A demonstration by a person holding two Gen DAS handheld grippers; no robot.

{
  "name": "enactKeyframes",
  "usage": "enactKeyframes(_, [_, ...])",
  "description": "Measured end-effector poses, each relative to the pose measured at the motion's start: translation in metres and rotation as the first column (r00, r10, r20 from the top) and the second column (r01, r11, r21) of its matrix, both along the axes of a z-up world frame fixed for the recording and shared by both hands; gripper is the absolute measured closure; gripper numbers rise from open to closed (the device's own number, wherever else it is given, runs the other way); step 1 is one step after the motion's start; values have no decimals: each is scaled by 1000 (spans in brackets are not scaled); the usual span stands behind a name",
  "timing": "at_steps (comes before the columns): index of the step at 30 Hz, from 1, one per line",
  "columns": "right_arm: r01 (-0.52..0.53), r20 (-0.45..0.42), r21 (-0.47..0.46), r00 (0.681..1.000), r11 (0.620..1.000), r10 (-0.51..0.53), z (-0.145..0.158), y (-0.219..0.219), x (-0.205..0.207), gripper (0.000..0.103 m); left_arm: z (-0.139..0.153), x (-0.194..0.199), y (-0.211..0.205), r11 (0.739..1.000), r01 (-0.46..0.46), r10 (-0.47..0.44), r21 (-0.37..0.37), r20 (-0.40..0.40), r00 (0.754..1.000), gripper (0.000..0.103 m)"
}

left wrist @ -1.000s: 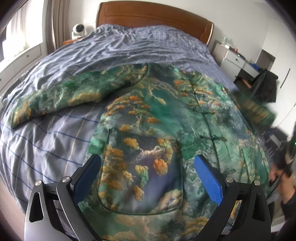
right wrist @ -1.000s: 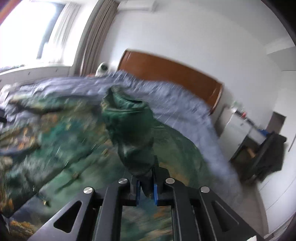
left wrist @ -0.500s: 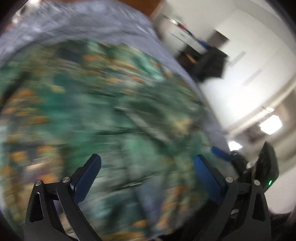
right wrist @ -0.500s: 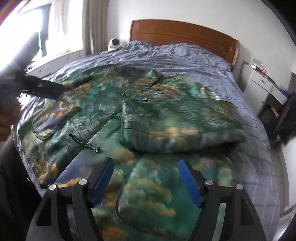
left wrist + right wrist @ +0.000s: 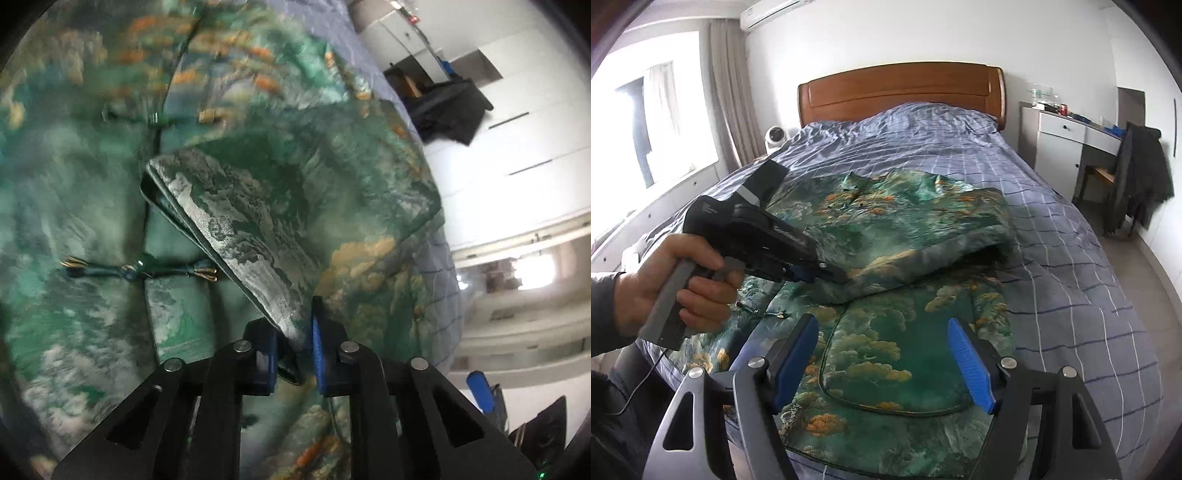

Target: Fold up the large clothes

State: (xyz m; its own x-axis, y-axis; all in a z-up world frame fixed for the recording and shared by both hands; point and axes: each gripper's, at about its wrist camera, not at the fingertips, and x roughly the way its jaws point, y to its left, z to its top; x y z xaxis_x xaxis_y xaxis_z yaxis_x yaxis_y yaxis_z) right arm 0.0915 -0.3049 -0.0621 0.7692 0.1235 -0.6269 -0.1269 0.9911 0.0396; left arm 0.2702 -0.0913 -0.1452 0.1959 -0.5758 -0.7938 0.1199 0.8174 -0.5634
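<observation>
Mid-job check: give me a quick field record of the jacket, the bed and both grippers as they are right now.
garment: green brocade jacket with orange cloud pattern, lying front-up on the bed
fold state: one sleeve folded across the front
surface: blue checked bedspread
left gripper: shut on the sleeve's cuff end
right gripper: open, holding nothing, above the jacket's hem pocket
fastening: knotted frog button closed
</observation>
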Motion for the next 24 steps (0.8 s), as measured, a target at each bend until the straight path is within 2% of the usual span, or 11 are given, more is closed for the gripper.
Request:
enactKeyframes(3, [11,2,2,1000,1000,-11,2,-7,0,29,36,-2,-3,998,30,-36,55,107,994,92])
enactKeyframes(6, [13,16,2,1000,1000,-13,8,-18,6,29,74,23,7,991,22,-53,129,242,969,92])
enactKeyframes(8, [14,17,-13,1000,1000,-13,11,-25,16,29,86,47,22,986,-20,-32,167,300,953,92])
enactKeyframes(10, [12,23,-46,1000,999,-11,16,-36,36,29,83,72,40,975,-69,-7,210,342,940,92])
enactKeyframes(12, [18,39,-68,999,997,-15,21,-46,56,29,61,88,52,967,-75,-5,242,314,949,91])
enactKeyframes(14, [25,34,-78,999,997,-22,24,-56,82,29,27,98,58,965,-45,-16,257,231,973,89])
enactKeyframes(16, [27,9,-74,1000,997,-27,21,-69,123,29,7,101,57,960,-23,-32,278,193,981,84])
enactKeyframes(18, [22,-30,-70,999,997,-24,17,-78,162,29,2,98,59,964,-34,-20,265,201,979,76])
enactKeyframes(21, [9,-83,-45,996,999,-12,10,-86,227,29,1,97,66,969,-63,15,239,201,980,72])
enactKeyframes(24, [-24,-151,18,988,1000,26,-6,-87,288,29,-5,104,69,965,-81,30,248,203,979,63])
